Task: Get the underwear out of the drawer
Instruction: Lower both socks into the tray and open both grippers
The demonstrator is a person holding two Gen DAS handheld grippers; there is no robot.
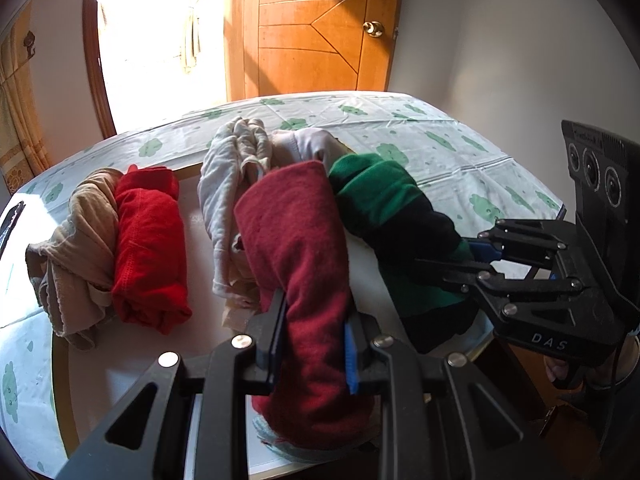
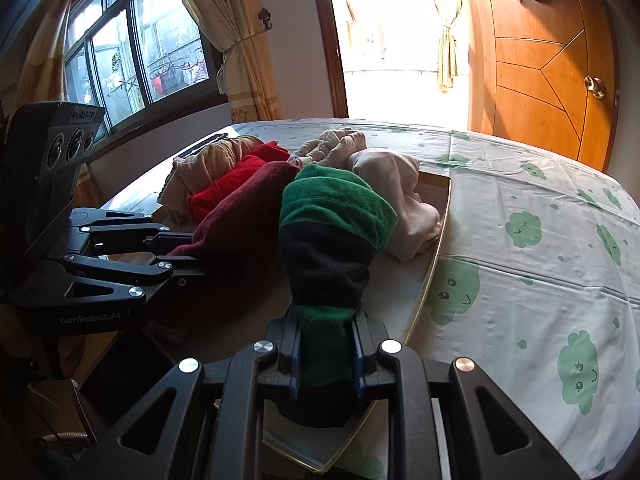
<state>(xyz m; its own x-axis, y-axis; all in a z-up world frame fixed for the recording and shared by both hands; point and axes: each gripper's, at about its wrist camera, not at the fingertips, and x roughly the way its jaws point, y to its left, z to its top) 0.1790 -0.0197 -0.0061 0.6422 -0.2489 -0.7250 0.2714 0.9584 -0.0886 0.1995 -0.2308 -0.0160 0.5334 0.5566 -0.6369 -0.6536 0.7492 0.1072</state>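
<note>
Over the shallow drawer (image 2: 434, 264) lying on the cloud-print sheet (image 2: 520, 200), the left gripper (image 1: 314, 350) is clamped around a dark red roll (image 1: 296, 240) and the right gripper (image 2: 326, 354) pinches a green-and-black roll (image 2: 332, 232). Bright red (image 1: 150, 248), tan (image 1: 76, 248) and pale (image 1: 236, 168) underwear lie inside the drawer.

The dark red roll (image 1: 304, 256) is showing a deep maroon, and the roll (image 2: 332, 232) beside it is showing green bands around a black middle. A bright red roll (image 1: 150, 248) is lying against a beige one (image 1: 76, 256). The cloth (image 2: 520, 272) is showing white with green cloud faces. The hand-held gripper (image 1: 310, 344) is showing black with blue pads. The door (image 1: 312, 28) is glowing orange-brown.
</note>
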